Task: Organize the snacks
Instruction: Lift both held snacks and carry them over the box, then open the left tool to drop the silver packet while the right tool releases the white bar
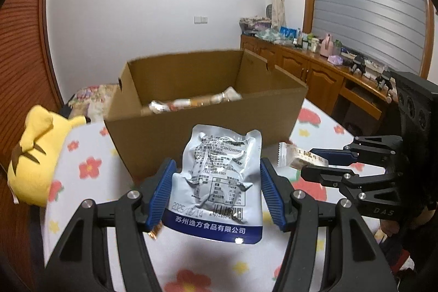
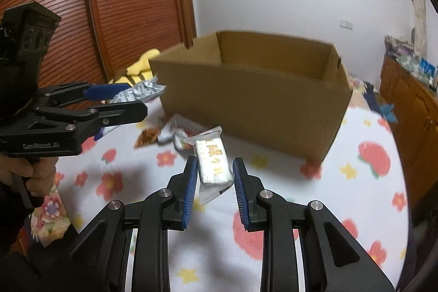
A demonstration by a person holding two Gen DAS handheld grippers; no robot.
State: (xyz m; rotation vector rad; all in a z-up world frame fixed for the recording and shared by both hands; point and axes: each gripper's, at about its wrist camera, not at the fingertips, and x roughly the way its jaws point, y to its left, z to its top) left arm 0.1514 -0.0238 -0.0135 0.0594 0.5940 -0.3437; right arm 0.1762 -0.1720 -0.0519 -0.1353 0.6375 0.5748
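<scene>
So both grippers have their hands full here. The left gripper (image 1: 216,182) is clamped on a crinkly silver foil snack pouch with a dark blue band and printed label (image 1: 219,179), blue ribbed pads pressing in on both side edges, and the pouch is held up off the bed. From the right wrist view you can see that same left gripper (image 2: 131,100) off to the left with the silver pouch (image 2: 142,92) poking out past its tips, and a person's hand (image 2: 32,171) wrapped round its handle.

The right gripper (image 2: 215,174) is pinching a small white rectangular snack bar in a clear wrapper with gold lettering (image 2: 212,163), which sits tilted between the blue pads, also clear of the bedding. In the left wrist view it shows up on the right side (image 1: 317,163) with the white bar (image 1: 298,158) sticking out toward the middle.

Just beyond both is the open brown cardboard box (image 1: 199,133), sitting on the white bedsheet with red flowers and yellow stars (image 2: 301,210). There's already at least one long orange and silver wrapped snack (image 1: 191,103) lying inside it. A few loose snack packets (image 2: 167,134) are still on the sheet near the box's left front corner, blurry though. A yellow plush toy (image 1: 35,155) sits at the far left.
</scene>
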